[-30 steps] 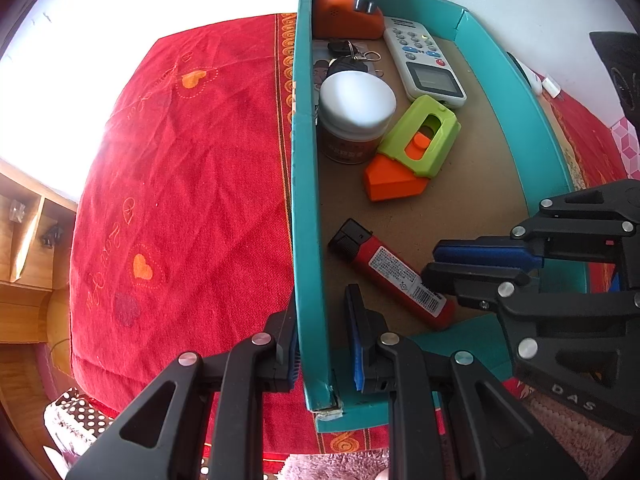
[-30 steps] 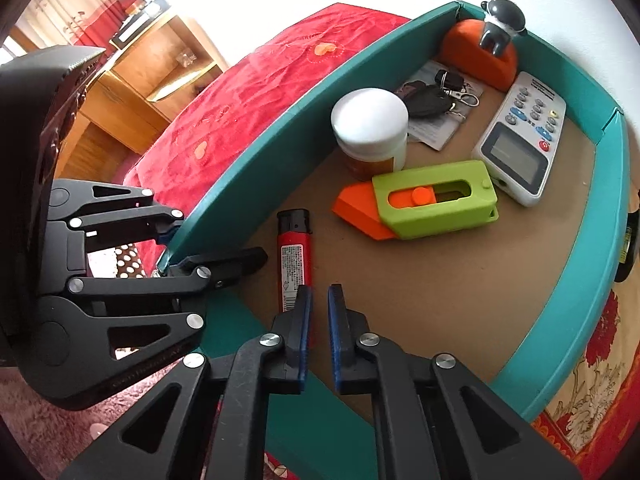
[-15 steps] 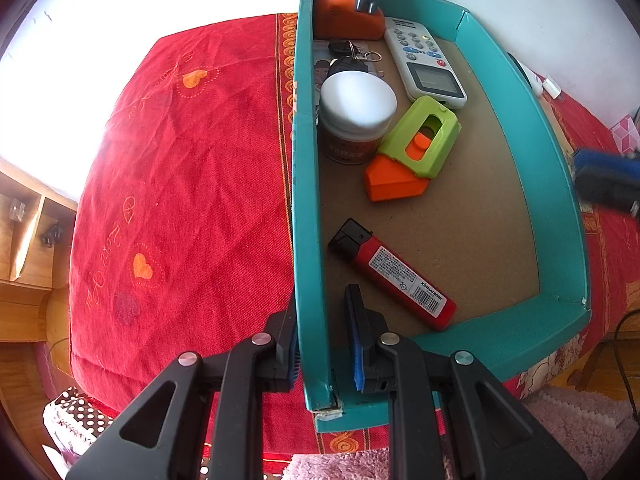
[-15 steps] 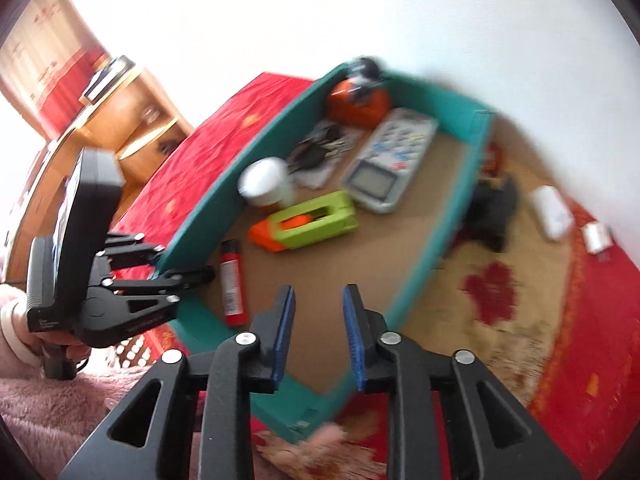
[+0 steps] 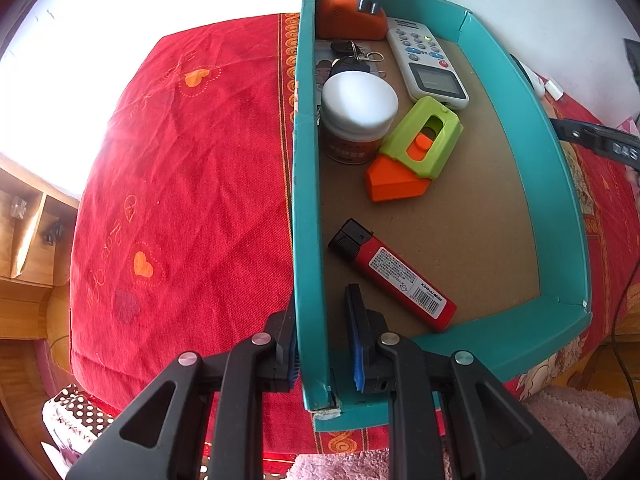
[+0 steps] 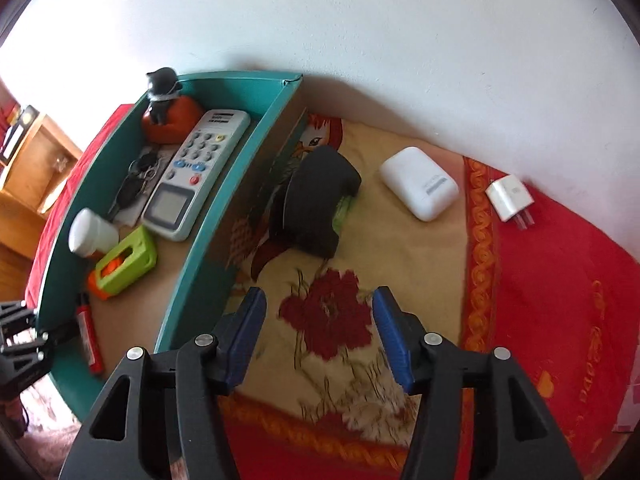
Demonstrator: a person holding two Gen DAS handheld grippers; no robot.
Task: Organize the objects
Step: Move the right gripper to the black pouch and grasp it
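Left claw [image 5: 322,338], pointing steeply down, clamps the box [image 5: 306,208] wall; right claw [image 6: 318,334] is opening, empty. Box holds a lighter [image 5: 394,274], jar [image 5: 358,118], remote [image 5: 426,62].

Teal box [image 5: 306,200] holding red lighter [image 5: 394,274], remote [image 5: 426,62], white-lidded jar [image 5: 358,114]

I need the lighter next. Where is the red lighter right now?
The red lighter lies flat inside the teal box, at its near end by the left gripper, below the green-and-orange utility knife in the left wrist view.
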